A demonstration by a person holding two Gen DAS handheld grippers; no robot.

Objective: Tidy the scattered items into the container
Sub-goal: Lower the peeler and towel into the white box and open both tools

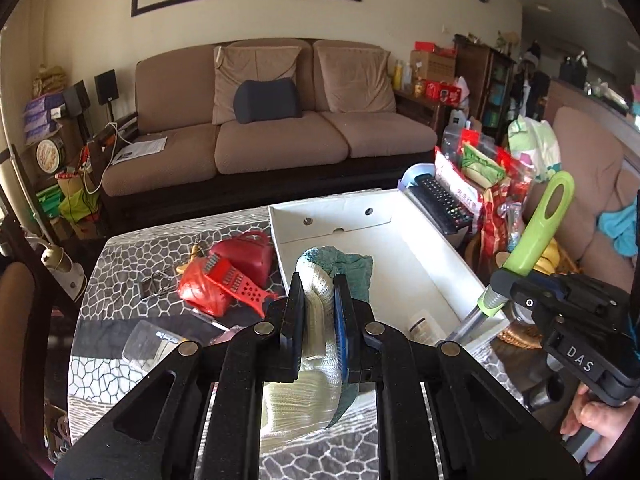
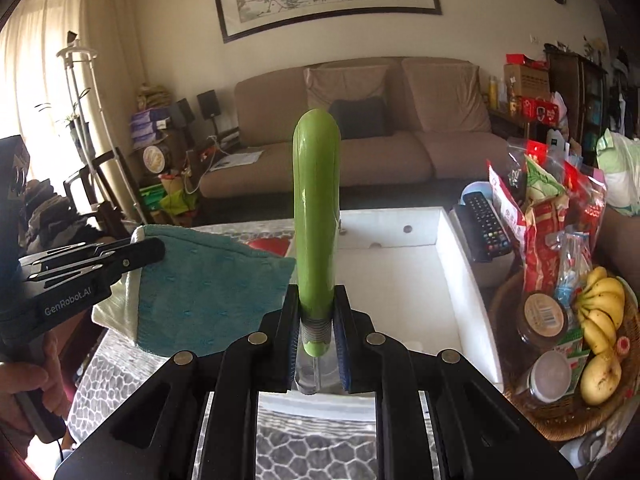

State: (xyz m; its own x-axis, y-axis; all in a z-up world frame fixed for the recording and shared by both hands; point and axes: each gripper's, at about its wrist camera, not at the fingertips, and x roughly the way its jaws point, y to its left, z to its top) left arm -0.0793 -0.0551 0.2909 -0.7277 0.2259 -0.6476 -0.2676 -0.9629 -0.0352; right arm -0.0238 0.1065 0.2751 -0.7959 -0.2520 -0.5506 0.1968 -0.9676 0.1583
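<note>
My left gripper (image 1: 318, 284) is shut on a teal and cream knitted cloth (image 1: 316, 320), held over the near left corner of the white box (image 1: 420, 248). In the right wrist view the cloth (image 2: 208, 292) hangs at the left from the left gripper (image 2: 158, 252). My right gripper (image 2: 318, 296) is shut on a green-handled tool (image 2: 316, 208) that stands upright above the white box (image 2: 472, 280). The tool (image 1: 540, 224) also shows in the left wrist view, over the box's right wall. A small jar (image 1: 426, 326) lies inside the box.
On the patterned table (image 1: 120, 264) left of the box lie a red pouch (image 1: 248, 256), a red bag with a red grater (image 1: 224, 284), and a clear cup (image 1: 148, 344). A remote (image 2: 484, 224), snack bags (image 2: 544, 216) and a banana basket (image 2: 600, 320) stand at the right.
</note>
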